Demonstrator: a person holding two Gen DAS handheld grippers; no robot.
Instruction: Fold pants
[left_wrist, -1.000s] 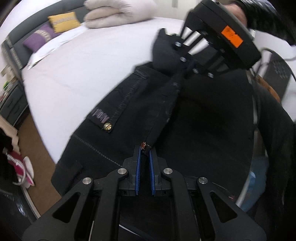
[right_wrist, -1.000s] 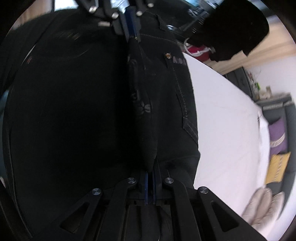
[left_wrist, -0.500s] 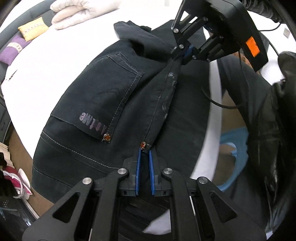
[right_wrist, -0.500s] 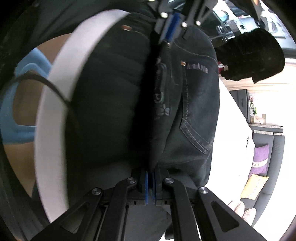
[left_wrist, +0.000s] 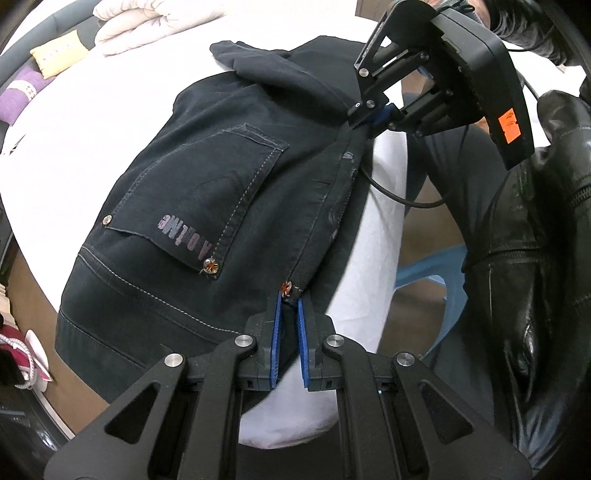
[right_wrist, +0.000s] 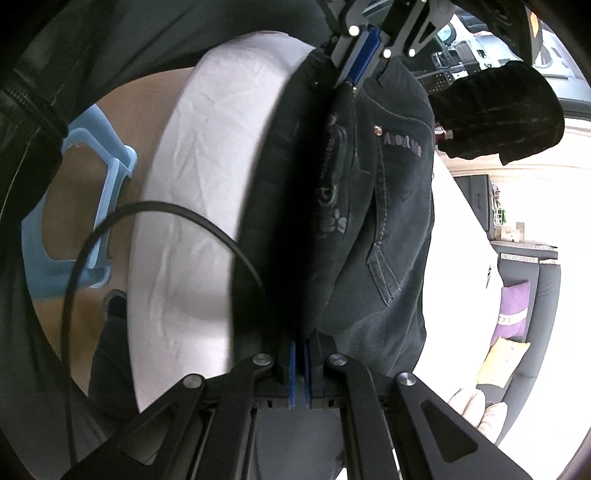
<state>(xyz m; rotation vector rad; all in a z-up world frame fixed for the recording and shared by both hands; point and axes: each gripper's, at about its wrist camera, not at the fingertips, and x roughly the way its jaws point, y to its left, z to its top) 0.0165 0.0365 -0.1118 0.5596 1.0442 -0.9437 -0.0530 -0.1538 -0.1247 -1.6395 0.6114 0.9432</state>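
Note:
Dark blue-black pants (left_wrist: 207, 206) with a back pocket lettered in pink lie on the white bed (left_wrist: 74, 122), waist end near the bed's edge. My left gripper (left_wrist: 288, 299) is shut on one end of the waistband by a copper rivet. My right gripper (left_wrist: 373, 116) is shut on the other end, and the band runs taut between them. In the right wrist view the pants (right_wrist: 391, 206) hang from my right gripper (right_wrist: 300, 345), with the left gripper (right_wrist: 360, 62) at the far end.
White folded duvet (left_wrist: 155, 18) and yellow (left_wrist: 55, 55) and purple cushions (left_wrist: 22, 85) at the bed's far side. A light blue plastic stool (right_wrist: 62, 221) stands on the wooden floor beside the bed. A black cable (right_wrist: 147, 221) crosses the mattress edge. The person's black leather jacket (left_wrist: 535, 258) is at right.
Both grippers carried the stretched waistband down and over the bed. The pants now lie spread on the mattress, back pocket up, instead of hanging in the air.

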